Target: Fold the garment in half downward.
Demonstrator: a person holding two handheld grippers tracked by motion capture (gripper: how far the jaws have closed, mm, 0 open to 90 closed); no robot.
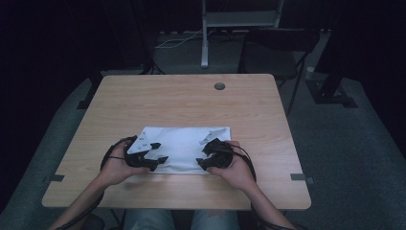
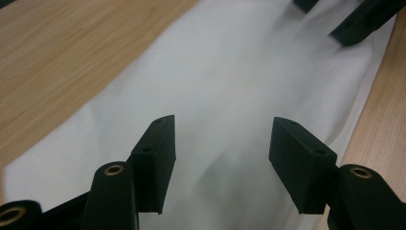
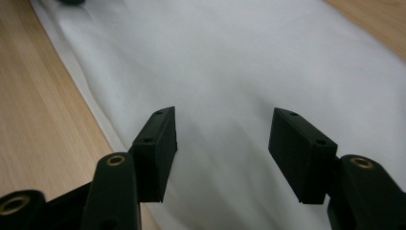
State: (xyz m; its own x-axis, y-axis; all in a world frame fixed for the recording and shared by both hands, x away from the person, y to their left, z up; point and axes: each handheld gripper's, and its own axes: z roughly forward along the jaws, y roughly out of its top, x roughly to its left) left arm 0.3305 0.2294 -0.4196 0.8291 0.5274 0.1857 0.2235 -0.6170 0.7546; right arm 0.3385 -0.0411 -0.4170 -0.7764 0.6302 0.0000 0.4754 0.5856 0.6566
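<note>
A white cloth (image 1: 184, 143) lies folded flat on the near half of the wooden table (image 1: 182, 100). My left gripper (image 1: 160, 152) hovers over the cloth's left end and points right, held by a hand. My right gripper (image 1: 203, 157) is over the cloth's right end and points left. In the left gripper view the left gripper (image 2: 222, 129) stands open above the cloth (image 2: 230, 72), with nothing between the pads; the other gripper's jaw tips (image 2: 359, 21) show at the top right. The right gripper (image 3: 222, 122) is likewise open over the cloth (image 3: 230, 57), its pads bare.
A round cable hole (image 1: 219, 86) sits near the table's far edge. Behind the table stand a dark chair (image 1: 280, 45) and a white stand leg (image 1: 205, 43). Bare wood surrounds the cloth (image 3: 43, 110) on all sides.
</note>
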